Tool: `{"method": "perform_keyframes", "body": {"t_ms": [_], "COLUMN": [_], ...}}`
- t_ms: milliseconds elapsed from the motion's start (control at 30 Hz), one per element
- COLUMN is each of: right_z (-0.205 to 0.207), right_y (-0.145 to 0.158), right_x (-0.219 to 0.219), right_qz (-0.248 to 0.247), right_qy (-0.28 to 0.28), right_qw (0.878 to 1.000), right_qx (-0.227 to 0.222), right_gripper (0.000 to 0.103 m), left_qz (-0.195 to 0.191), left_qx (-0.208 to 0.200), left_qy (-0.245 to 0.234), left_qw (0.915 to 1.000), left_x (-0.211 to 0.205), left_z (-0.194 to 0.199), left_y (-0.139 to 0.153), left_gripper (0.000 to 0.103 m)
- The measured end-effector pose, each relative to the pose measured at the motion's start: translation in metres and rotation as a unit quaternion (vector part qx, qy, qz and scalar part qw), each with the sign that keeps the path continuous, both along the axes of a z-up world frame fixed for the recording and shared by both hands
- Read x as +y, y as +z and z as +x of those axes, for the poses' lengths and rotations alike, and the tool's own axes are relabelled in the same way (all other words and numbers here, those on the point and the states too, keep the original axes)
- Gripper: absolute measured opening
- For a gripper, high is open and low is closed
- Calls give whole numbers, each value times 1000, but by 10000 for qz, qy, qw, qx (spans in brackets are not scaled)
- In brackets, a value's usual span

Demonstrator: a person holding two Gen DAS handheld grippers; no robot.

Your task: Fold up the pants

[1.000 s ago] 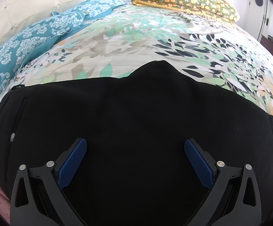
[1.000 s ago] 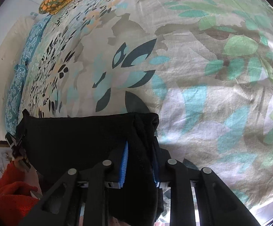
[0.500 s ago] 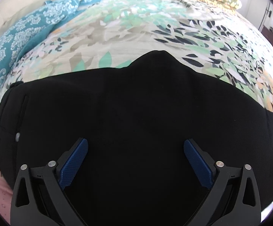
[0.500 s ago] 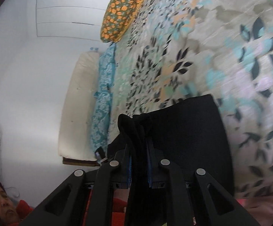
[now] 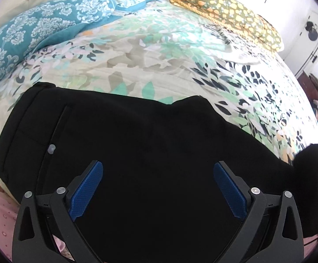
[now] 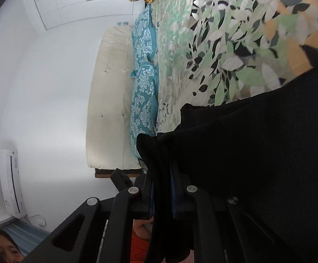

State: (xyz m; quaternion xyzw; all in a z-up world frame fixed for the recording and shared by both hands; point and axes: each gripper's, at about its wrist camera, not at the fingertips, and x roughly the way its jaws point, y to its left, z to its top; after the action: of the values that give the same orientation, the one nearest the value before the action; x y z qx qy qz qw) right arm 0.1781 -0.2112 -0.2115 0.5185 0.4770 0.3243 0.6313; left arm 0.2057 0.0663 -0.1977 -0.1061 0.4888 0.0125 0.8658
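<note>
- On the leaf-print bedspread [image 5: 159, 70], near edge: black pants [image 5: 150, 144], laid flat with the waistband and a small pocket button [image 5: 51, 148] toward the left — spread so that one end can be carried over the rest.
- Right gripper [image 6: 162, 197]: jaws pressed together on a bunched fold of the pants' end, the cloth lifted off the bed and draping back to the right — judged to be the fold in progress. The same raised bunch shows at the right edge of the left wrist view.
- Left gripper [image 5: 158, 188]: fingers spread wide, nothing between the blue pads [image 5: 86, 188]; it hangs over the middle of the pants, apparently ready to pin or guide the crease. Whether it touches the cloth cannot be told.
- Surroundings: teal damask pillows [image 5: 38, 28] and cream headboard [image 6: 113, 96] at the far left, orange-flowered pillow [image 5: 229, 13] at the far side — all well apart from the pants.
- Obstructions: none on the bed beside the garment; a white wall-mounted unit [image 6: 11, 184] and a person sit off the bed.
</note>
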Motion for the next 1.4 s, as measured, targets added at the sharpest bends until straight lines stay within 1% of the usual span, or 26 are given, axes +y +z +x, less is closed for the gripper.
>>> {"method": "perform_keyframes", "body": {"t_ms": [33,67,133,167,200,233,300,400,467,500,533,600,667,733,800,867,933,967,1000,1033,1067,1133,1200,1300,1333,1400], "right_z": [4,8,13,12,9,2,-6,-31,-55,-66,-79,-107,-128,-139,-140,-137,-134,-131,-130,-129,-128,-129,-132,-138,-137,-132], "right_y": [0,-2,-8,-10,-9,-7,9,38,53,58,61,66,66,68,73,79,79,78,76,74,73,74,75,76,75,71], "right_x": [11,19,25,21,14,0,-26,-66,-91,-99,-106,-122,-131,-137,-137,-134,-136,-136,-138,-140,-142,-151,-162,-172,-171,-160], "right_qz": [-260,-419,-562,-437,-267,-159,-349,-1298,-1910,-2168,-2396,-2683,-2770,-2765,-2841,-3034,-3172,-3185,-3176,-3176,-3208,-3225,-3130,-3046,-3006,-2759], "right_qy": [57,64,-15,-151,-298,-402,-440,-377,-403,-423,-462,-593,-772,-892,-928,-964,-1035,-1074,-1115,-1160,-1224,-1427,-1670,-1825,-1740,-1405], "right_qw": [9996,9991,9984,9988,9991,9990,9982,9885,9768,9703,9639,9543,9499,9482,9433,9341,9281,9278,9284,9285,9268,9234,9232,9235,9264,9390], "right_qx": [-63,-68,88,140,134,66,-202,-674,-883,-983,-1067,-1174,-1222,-1284,-1441,-1617,-1656,-1619,-1572,-1537,-1519,-1518,-1477,-1452,-1452,-1496], "right_gripper": [13,18,35,55,67,69,71,77,78,79,79,79,79,79,79,79,79,79,79,79,79,79,79,79,79,79], "left_qz": [-16,-30,-62,-90,-162,-246,-520,-978,-1077,-1051,-1026,-989,-903,-789,-747,-712,-704,-665,-630,-599,-568,-563,-531,-594,-581,-425], "left_qx": [13,21,16,2,-26,-49,-57,-58,-42,-70,-69,-16,23,125,298,439,597,608,594,585,567,426,217,180,248,484], "left_qy": [-47,-88,-187,-219,-261,-296,-381,-717,-1106,-1318,-1528,-1921,-2174,-2340,-2448,-2484,-2549,-2565,-2593,-2608,-2616,-2561,-2504,-2388,-2340,-2234], "left_qw": [10000,10000,9998,9997,9995,9992,9979,9926,9880,9857,9829,9764,9719,9690,9662,9650,9626,9623,9619,9617,9618,9641,9664,9691,9702,9726], "left_x": [-1,-2,-5,-6,-6,-6,-6,-16,-33,-43,-53,-73,-91,-104,-114,-120,-126,-127,-128,-129,-129,-125,-117,-101,-96,-93], "left_z": [0,-1,-2,-3,-4,-6,-8,-12,-13,-14,-15,-17,-18,-18,-16,-15,-15,-16,-18,-19,-19,-22,-25,-25,-25,-22], "left_y": [-1,-1,0,1,3,5,9,13,14,15,16,14,11,4,-4,-11,-17,-17,-17,-18,-17,-10,6,16,14,1], "left_gripper": [101,101,101,101,101,101,101,101,99,92,82,73,69,57,49,47,39,38,29,8,5,2,2,2,3,3]}}
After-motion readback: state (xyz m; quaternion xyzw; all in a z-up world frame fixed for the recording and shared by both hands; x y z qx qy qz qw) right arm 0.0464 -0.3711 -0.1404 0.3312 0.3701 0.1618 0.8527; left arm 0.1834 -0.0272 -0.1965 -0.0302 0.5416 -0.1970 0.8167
